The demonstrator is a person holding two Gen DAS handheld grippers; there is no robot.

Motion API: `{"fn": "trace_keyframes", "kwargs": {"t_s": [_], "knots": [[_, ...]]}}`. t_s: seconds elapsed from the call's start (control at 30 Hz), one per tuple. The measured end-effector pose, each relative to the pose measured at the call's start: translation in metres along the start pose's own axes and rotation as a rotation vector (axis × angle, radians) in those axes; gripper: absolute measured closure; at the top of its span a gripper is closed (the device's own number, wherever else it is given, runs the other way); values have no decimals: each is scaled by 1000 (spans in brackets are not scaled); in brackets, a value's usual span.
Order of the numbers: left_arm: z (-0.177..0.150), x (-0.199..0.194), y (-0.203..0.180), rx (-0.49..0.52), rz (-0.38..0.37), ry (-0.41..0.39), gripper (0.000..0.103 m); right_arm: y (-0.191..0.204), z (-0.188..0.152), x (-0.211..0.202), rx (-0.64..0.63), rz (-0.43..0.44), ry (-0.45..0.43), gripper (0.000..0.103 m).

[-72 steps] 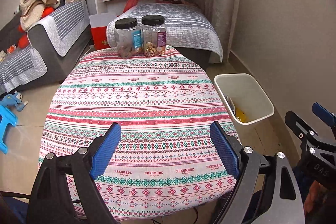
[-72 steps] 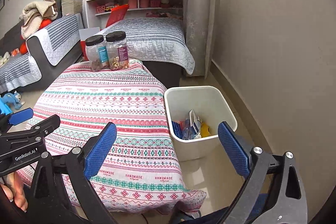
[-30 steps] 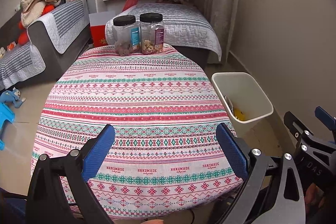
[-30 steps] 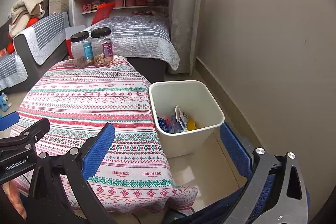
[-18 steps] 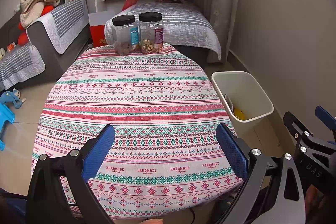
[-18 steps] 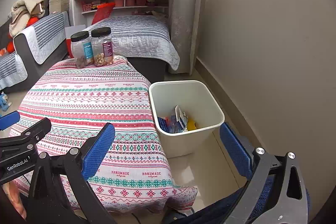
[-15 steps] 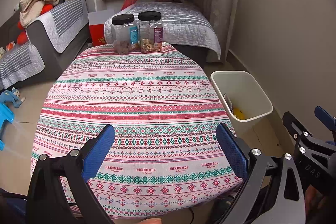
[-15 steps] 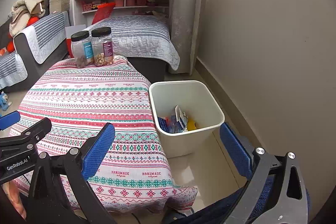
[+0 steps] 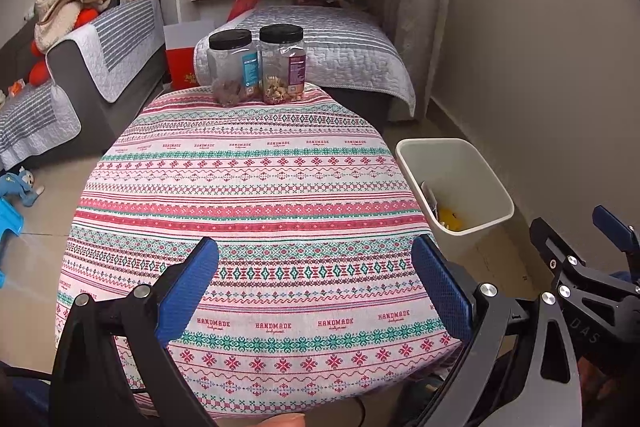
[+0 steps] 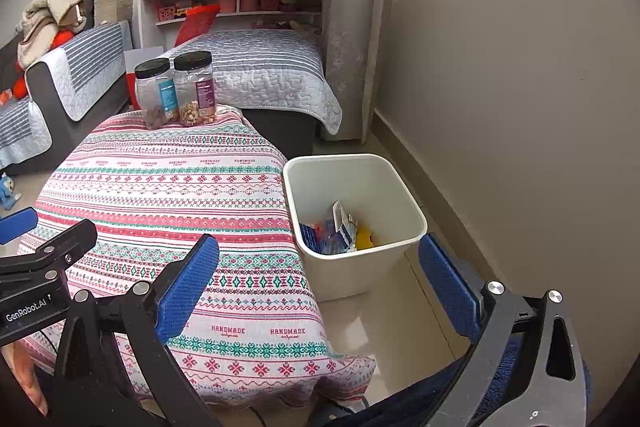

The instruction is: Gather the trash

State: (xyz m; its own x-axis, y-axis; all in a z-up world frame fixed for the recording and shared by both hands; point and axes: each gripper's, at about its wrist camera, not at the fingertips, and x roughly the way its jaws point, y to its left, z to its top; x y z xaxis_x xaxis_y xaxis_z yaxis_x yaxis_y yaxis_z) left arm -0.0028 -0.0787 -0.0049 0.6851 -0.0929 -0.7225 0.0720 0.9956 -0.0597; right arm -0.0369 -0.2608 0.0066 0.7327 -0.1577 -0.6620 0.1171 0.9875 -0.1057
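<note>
left wrist view: the left gripper (image 9: 315,279) hangs level above the near edge of the table (image 9: 248,187), pointing along it towards the bed (image 9: 328,55), its two blue pads (image 9: 188,283) spread wide with nothing between them. two black-lidded jars (image 9: 258,65) stand touching side by side at the table's far end. one white bin (image 9: 456,183) sits on the floor just beside the table's right edge; only a sliver of its contents shows, something yellow and a pale wrapper. at the right edge the right gripper (image 9: 592,263) is partly cut off, so its spread cannot be told from here.

right wrist view: the right gripper (image 10: 318,277) is held over the table's near right corner and the floor, fingers wide apart and holding nothing. the same bin (image 10: 352,163) lies ahead between the fingers, and the trash (image 10: 340,227) lies in its bottom: blue, white and yellow pieces, too jumbled to count. the two jars (image 10: 176,89) show again. part of the left gripper (image 10: 40,247) enters at the left, cropped.
</note>
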Motion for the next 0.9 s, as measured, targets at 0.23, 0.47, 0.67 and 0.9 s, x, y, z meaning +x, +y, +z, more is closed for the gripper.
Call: {"fn": "trace_keyframes", "kwargs": {"t_s": [0.23,0.47,0.67,0.9], "knots": [[1,1,0,3,-11,2,9,-3,0,0,11,0,0,7],[1,-1,-2,9,-24,0,9,-3,-1,1,5,-4,1,7],[1,-3,-2,11,-21,-5,9,-4,0,2,10,-3,4,7],[1,-3,-4,19,-21,-6,9,-4,0,2,10,-5,5,7]]}}
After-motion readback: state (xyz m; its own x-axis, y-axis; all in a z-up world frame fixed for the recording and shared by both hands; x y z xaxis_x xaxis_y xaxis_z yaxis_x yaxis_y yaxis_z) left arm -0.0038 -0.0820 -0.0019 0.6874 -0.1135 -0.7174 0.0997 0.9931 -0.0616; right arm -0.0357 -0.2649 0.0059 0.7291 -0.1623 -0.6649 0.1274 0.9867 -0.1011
